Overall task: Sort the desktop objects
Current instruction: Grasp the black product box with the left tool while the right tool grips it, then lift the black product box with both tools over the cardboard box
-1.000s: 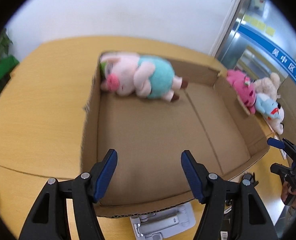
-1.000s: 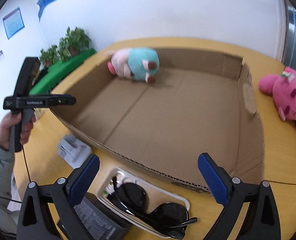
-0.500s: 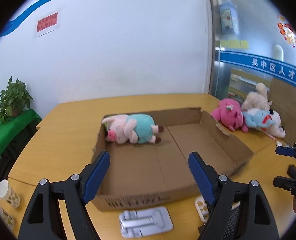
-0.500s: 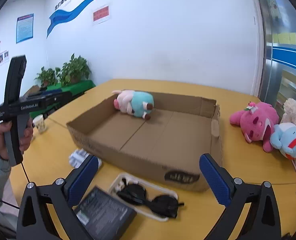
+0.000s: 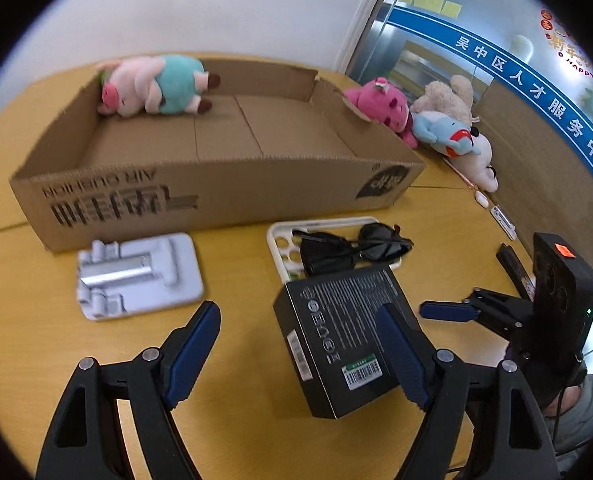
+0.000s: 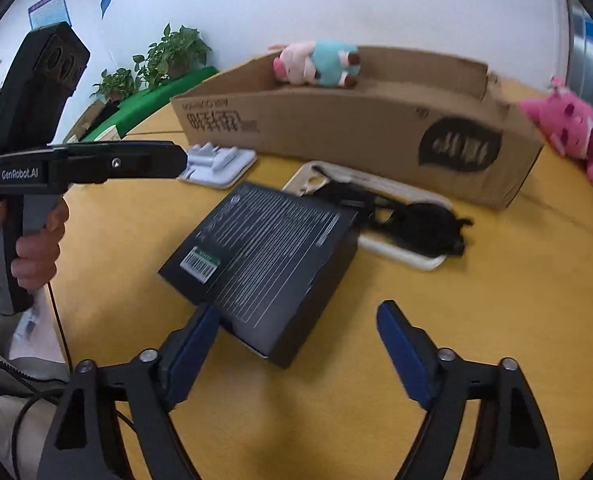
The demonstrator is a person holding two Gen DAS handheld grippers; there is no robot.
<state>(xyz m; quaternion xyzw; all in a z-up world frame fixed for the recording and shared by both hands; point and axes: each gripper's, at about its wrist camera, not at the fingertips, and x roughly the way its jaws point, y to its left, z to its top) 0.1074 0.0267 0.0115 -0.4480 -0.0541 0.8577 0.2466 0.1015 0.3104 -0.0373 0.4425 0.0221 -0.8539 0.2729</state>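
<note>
Yellow table (image 5: 236, 340) | black box (image 5: 344, 340) near you, cardboard box (image 5: 216, 196) far, ready for sorting | left gripper (image 5: 300, 360) open, empty | right gripper (image 6: 296, 356) closing, nothing pressed.

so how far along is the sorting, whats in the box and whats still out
Done: only the pig plush lies in the cardboard box.
In hand: nothing. The left gripper is open and empty; the right gripper is closing, with nothing yet gripped, over a corner of the black box.
Left on the table: the black box, sunglasses on a white tray, grey stand, pink plush and blue plush.
</note>
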